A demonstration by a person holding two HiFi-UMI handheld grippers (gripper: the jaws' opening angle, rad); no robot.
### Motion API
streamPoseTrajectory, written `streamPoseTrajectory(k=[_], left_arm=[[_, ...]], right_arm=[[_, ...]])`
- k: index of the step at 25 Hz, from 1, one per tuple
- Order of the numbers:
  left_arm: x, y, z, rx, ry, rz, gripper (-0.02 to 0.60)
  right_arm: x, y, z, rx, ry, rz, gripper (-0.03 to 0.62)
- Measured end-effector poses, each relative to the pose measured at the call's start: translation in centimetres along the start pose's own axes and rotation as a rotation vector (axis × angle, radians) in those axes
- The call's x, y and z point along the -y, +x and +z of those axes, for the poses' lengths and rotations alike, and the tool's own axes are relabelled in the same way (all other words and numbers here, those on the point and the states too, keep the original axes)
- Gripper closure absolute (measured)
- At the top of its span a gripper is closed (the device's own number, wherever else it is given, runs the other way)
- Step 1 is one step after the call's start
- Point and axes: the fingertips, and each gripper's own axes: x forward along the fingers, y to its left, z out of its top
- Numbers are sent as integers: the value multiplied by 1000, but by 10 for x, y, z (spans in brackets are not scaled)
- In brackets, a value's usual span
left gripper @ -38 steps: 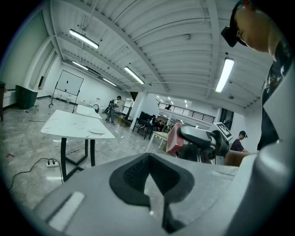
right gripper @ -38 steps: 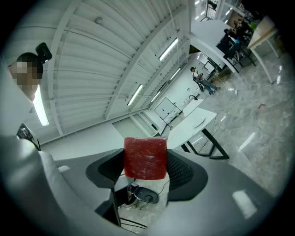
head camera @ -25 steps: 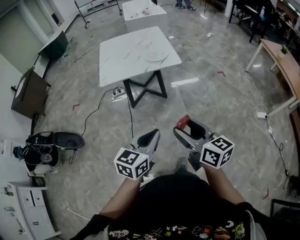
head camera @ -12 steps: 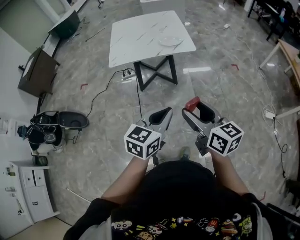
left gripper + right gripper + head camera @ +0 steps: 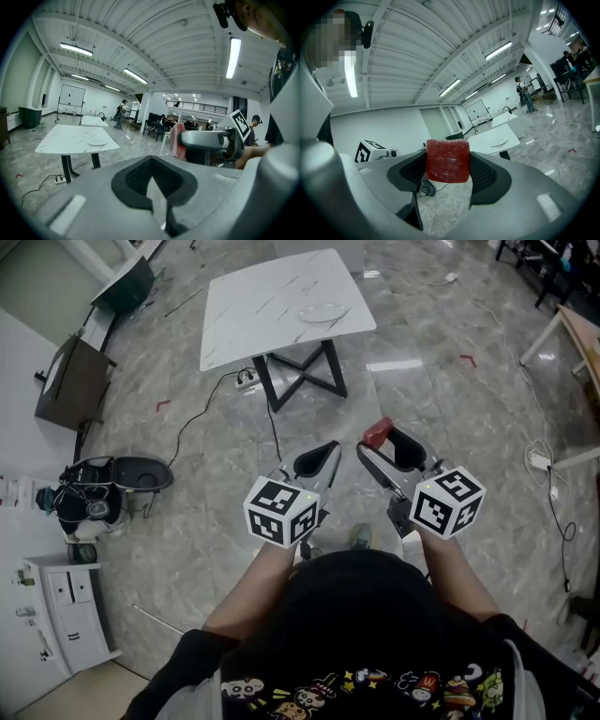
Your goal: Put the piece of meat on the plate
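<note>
The piece of meat (image 5: 447,161), a red, square-cut block with a fine grain, is clamped between the two dark pads of the right claw (image 5: 447,164), whose jaws press on its left and right faces. In the head view the meat (image 5: 378,433) shows as a small red lump at the tip of the right claw (image 5: 380,438), held in the air above the grey marbled floor (image 5: 450,418). The left gripper view catches it from the side as a pinkish slab (image 5: 176,139) at the end of the other claw.

The left claw (image 5: 323,452) is held just beside the right one, at about the same height. Its jaws are brought together with nothing between them, leaving only a thin slit between the pads (image 5: 136,176). Each claw carries its marker cube, left (image 5: 279,512) and right (image 5: 447,502), close to the person's dark shirt (image 5: 356,615).

The plate (image 5: 323,311), pale and round, lies near the right edge of a white marbled desk (image 5: 262,301) on black crossed legs, well apart from both claws. From the right gripper view the plate (image 5: 499,142) sits beyond the meat, on the desk.

A power strip (image 5: 246,381) lies on the floor by the desk's legs, with a black cable (image 5: 202,442) running off to the left.
</note>
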Motion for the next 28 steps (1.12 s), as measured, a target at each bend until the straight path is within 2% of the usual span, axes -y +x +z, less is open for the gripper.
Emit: streamPoseTrajectory(k=[7, 14, 22, 28], left_arm=[[8, 24, 1, -34, 19, 13, 577], [0, 34, 3, -29, 26, 23, 577], [-47, 64, 17, -28, 1, -21, 577], [-99, 82, 28, -35, -21, -48, 577]], right_arm=[[23, -4, 3, -3, 0, 13, 285], [33, 0, 1, -3, 2, 19, 285], [58, 42, 13, -33, 11, -31, 286], [75, 94, 23, -62, 26, -64, 286]])
